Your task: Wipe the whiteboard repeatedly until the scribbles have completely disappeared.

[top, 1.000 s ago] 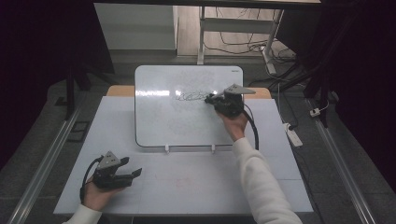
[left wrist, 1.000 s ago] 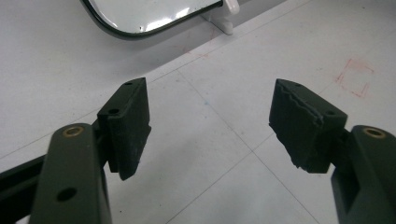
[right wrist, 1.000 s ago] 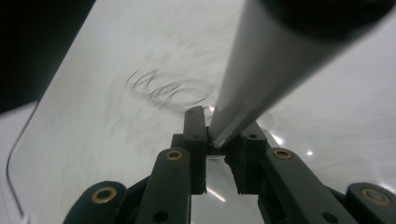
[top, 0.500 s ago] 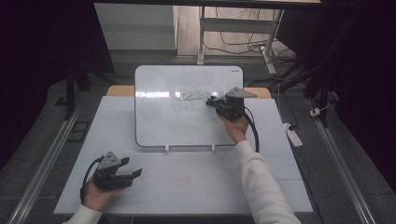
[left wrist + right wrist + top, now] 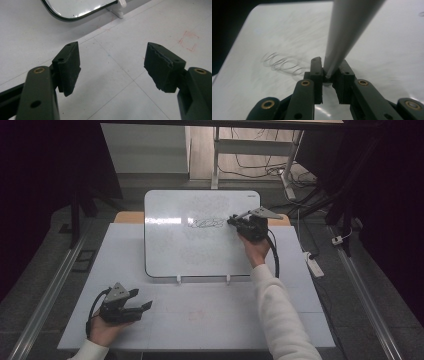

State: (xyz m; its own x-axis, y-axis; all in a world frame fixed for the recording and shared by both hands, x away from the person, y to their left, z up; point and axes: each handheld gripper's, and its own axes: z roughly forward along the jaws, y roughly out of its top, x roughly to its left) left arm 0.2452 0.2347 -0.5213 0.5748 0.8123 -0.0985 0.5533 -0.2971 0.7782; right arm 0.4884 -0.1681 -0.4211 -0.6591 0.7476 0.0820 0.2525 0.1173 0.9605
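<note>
While the left gripper [image 5: 142, 306] is resting in the person's hand on the near left of the white table [image 5: 210, 320], its jaws standing wide apart with nothing between them, the right gripper [image 5: 231, 221] is reaching over the whiteboard [image 5: 200, 255] at the table's far side. Its jaws are pinching a grey marker [image 5: 348, 32], whose barrel is rising up and away in the right gripper view. A looping black scribble [image 5: 206, 223] is lying on the board's upper middle, just beside that gripper's tips.
</note>
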